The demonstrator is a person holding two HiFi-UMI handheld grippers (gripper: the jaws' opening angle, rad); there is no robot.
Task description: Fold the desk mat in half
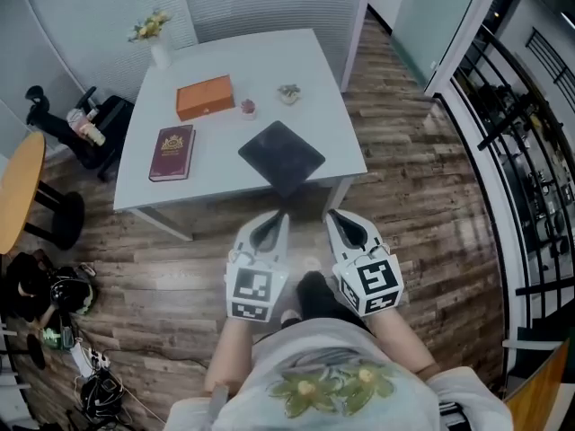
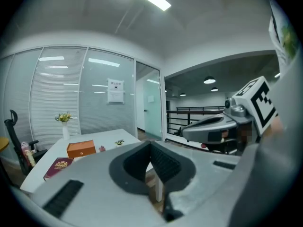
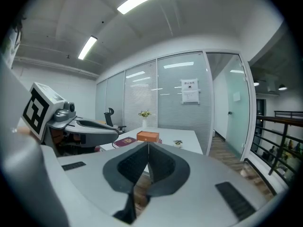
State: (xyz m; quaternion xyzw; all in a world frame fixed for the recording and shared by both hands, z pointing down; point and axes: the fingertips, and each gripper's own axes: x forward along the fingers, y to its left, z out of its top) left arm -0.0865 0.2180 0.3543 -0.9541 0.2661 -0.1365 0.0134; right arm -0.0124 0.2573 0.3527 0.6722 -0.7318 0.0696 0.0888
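Observation:
A dark square desk mat [image 1: 281,155] lies flat on the white table [image 1: 225,182], turned like a diamond near the front right edge. My left gripper [image 1: 282,215] and right gripper [image 1: 329,214] hang side by side over the wooden floor, just short of the table's front edge, both shut with nothing between the jaws. In the left gripper view my left gripper [image 2: 150,144] has its pads together, and the right gripper's body [image 2: 222,124] shows beside it. In the right gripper view my right gripper [image 3: 148,144] is shut too; the mat is hidden behind its jaws.
On the table stand an orange box [image 1: 205,97], a maroon book [image 1: 172,152], a small red item [image 1: 248,107], a little plant [image 1: 288,92] and a vase of flowers [image 1: 158,45]. A round wooden table [image 1: 18,191], a chair and cables crowd the left. A black railing [image 1: 530,169] runs on the right.

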